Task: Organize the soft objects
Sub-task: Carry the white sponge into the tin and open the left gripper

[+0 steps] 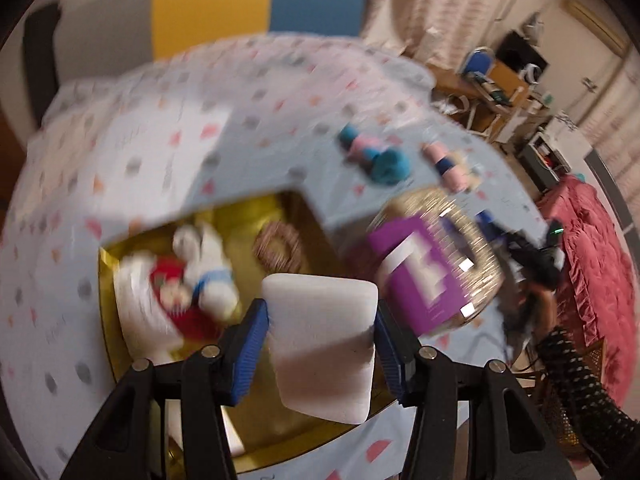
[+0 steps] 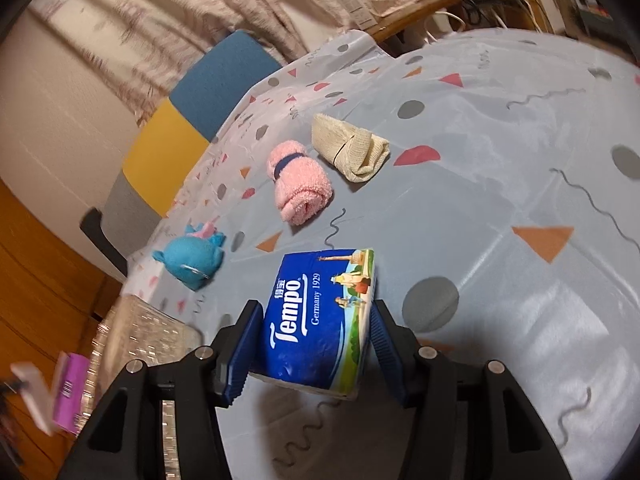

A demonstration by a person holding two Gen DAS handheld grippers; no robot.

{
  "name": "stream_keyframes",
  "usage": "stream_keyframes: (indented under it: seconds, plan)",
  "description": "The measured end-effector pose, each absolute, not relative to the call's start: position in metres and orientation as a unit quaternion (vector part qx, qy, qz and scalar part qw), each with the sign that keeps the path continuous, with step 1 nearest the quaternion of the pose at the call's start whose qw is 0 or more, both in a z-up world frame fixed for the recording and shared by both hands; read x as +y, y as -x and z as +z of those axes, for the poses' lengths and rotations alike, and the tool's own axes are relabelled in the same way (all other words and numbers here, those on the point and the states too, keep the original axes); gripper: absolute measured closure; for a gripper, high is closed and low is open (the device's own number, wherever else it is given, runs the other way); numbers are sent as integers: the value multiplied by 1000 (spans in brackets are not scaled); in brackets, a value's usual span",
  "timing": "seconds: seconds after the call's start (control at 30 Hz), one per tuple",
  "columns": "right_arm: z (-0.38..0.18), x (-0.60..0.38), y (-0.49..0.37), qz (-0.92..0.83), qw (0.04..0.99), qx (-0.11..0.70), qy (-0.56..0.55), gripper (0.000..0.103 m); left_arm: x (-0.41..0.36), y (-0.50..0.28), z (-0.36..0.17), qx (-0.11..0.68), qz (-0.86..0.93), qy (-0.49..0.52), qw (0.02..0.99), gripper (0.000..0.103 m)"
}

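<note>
A: What surface is this?

B: A table under a pale blue cloth [image 2: 500, 208] printed with grey dots, pink and orange triangles and squiggles. Behind it stands a chair [image 2: 192, 108] with blue, yellow and grey panels, then patterned curtains [image 2: 168, 12] and a wooden desk at 1 o'clock in the right wrist view.

A: What does the left gripper have?

B: The left gripper [image 1: 320, 348] is clamped on a white foam block [image 1: 322, 344], its blue pads pressed to the block's two sides. It hangs above a gold-lined box [image 1: 106, 276], which is sunk below the cloth at 9 o'clock of the tongs. In the box lie a white plush rabbit [image 1: 208, 268], a red and white plush [image 1: 160, 292] and a woven ring [image 1: 278, 248]. The view is blurred.

A: And the right?

B: The right gripper [image 2: 310, 344] grips a blue Tempo tissue pack [image 2: 316, 320] by its long sides, lifted just off the cloth.

A: What lies ahead of it?

B: At 11 o'clock a blue plush toy [image 2: 190, 260]; at 12 o'clock a rolled pink towel [image 2: 298, 184]; just past that, toward 1 o'clock, a cream rolled cloth [image 2: 348, 148]. All rest apart on the cloth. A clear container [image 2: 144, 332] with a purple box [image 2: 68, 392] sits at 9 o'clock.
</note>
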State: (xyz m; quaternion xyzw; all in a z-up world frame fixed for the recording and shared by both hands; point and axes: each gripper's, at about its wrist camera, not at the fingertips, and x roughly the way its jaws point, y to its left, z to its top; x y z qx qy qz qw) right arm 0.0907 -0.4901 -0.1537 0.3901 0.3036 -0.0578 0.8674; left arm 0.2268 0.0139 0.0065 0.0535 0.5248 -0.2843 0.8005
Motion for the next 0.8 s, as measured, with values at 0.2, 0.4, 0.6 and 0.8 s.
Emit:
stream_keyframes:
  seconds: [0.2, 0.4, 0.6, 0.8]
  plan:
    - [-107, -476, -71, -59, 897, 299, -320, 48, 46, -234, -69, 583, -238, -48, 776, 50]
    - [-42, -435, -43, -18, 931, 257, -259, 48, 68, -241, -107, 605, -199, -50, 769, 49]
    - [14, -372, -25, 54, 952, 211, -216, 48, 82, -236, -110, 591, -171, -60, 786, 15]
    - [37, -302, -26, 136, 949, 204, -199, 48, 117, -220, -92, 561, -168, 55, 809, 10]
